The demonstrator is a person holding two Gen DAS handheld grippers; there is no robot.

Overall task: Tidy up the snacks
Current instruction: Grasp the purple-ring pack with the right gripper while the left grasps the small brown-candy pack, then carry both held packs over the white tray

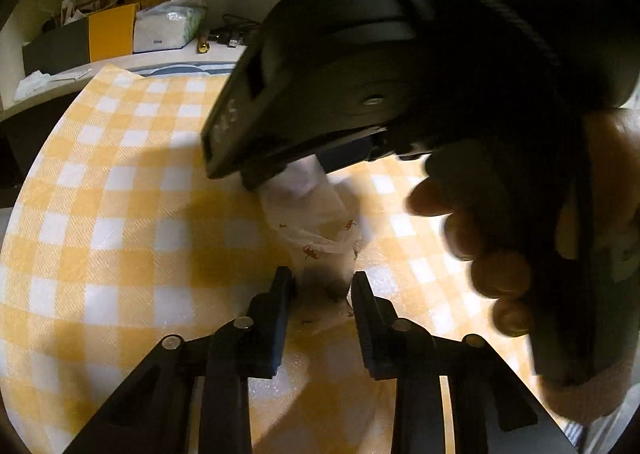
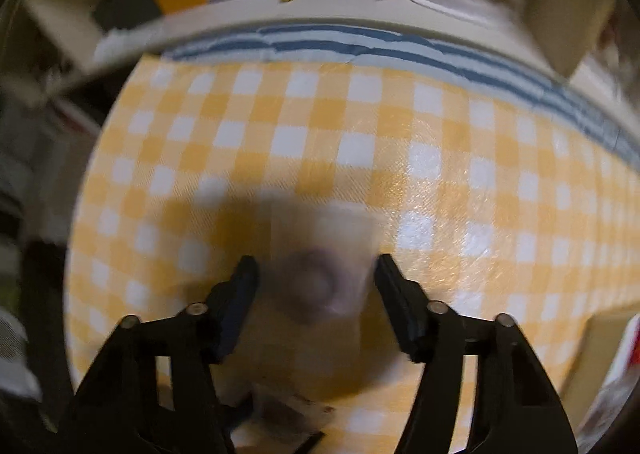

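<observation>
Left black 2-finger gripper point(image 1: 322, 284): fingers pinching lower end of clear, red-printed plastic snack packet point(image 1: 316, 222), above yellow-and-white checked tablecloth point(image 1: 120, 182). Right black 2-finger gripper point(image 2: 316, 274): fingers apart, blurred packet point(image 2: 320, 254) between them; contact unclear. Bare hand point(image 1: 492, 254) holds right gripper.

Table under yellow-and-white checked cloth point(image 2: 328, 142), blue-striped cloth point(image 2: 360, 42) along its far edge
</observation>
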